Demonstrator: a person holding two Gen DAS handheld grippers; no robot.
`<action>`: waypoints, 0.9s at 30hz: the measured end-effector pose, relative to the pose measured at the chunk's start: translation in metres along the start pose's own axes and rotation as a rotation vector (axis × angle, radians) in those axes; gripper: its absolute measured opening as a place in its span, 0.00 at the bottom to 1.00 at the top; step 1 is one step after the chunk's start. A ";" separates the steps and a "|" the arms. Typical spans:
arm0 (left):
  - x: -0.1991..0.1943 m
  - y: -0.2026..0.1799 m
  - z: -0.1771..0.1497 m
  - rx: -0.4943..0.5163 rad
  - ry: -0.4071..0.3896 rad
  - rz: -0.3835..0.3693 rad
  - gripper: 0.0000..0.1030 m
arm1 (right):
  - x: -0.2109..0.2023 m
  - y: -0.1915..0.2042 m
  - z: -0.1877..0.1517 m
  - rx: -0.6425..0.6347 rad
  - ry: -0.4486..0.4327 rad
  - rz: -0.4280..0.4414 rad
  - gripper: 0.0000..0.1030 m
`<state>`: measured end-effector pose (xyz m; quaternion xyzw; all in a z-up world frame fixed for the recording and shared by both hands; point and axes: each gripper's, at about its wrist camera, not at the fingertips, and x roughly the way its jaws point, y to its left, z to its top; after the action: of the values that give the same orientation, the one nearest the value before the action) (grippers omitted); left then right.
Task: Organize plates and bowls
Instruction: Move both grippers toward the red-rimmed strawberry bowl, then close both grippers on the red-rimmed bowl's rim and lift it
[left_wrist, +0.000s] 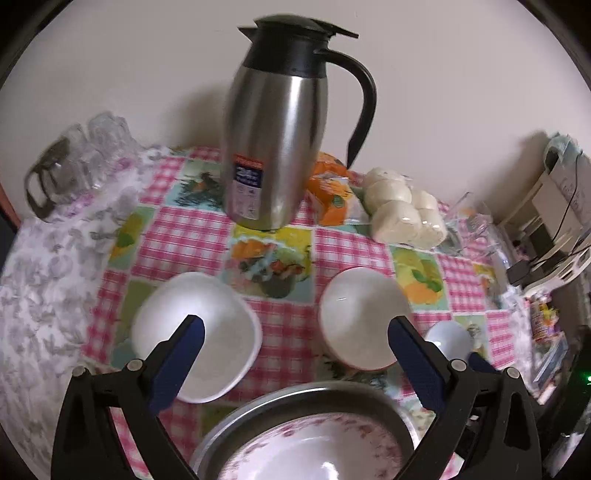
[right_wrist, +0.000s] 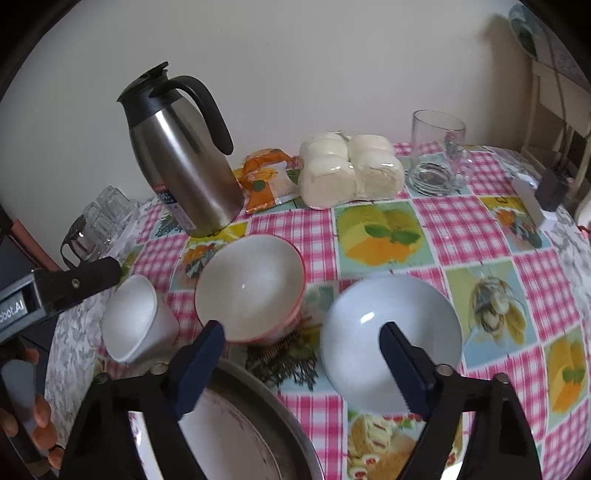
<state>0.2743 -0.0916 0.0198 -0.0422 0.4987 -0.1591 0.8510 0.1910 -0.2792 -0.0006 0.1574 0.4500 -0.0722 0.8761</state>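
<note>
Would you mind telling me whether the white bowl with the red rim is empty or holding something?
Empty. The white bowl with the red rim shows a bare, glossy interior in both wrist views, with nothing inside.

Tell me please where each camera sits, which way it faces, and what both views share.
Left wrist: on the left claw, facing the wall over the thermos; only its open blue fingers show.
Right wrist: on the right claw, facing the same wall; its fingers, the left claw's body and a hand show.
Shared: thermos, three white bowls, steel plate, buns.
</note>
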 end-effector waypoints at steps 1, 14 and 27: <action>0.006 0.000 0.004 -0.015 0.018 -0.018 0.96 | 0.004 0.001 0.004 0.000 0.008 0.004 0.79; 0.070 -0.012 0.000 0.009 0.150 -0.007 0.70 | 0.056 0.007 0.026 -0.028 0.129 0.006 0.43; 0.108 -0.021 -0.011 0.043 0.245 -0.007 0.30 | 0.090 0.009 0.025 -0.057 0.201 0.006 0.26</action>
<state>0.3090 -0.1442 -0.0705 -0.0060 0.5953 -0.1766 0.7838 0.2651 -0.2779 -0.0581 0.1402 0.5370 -0.0408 0.8308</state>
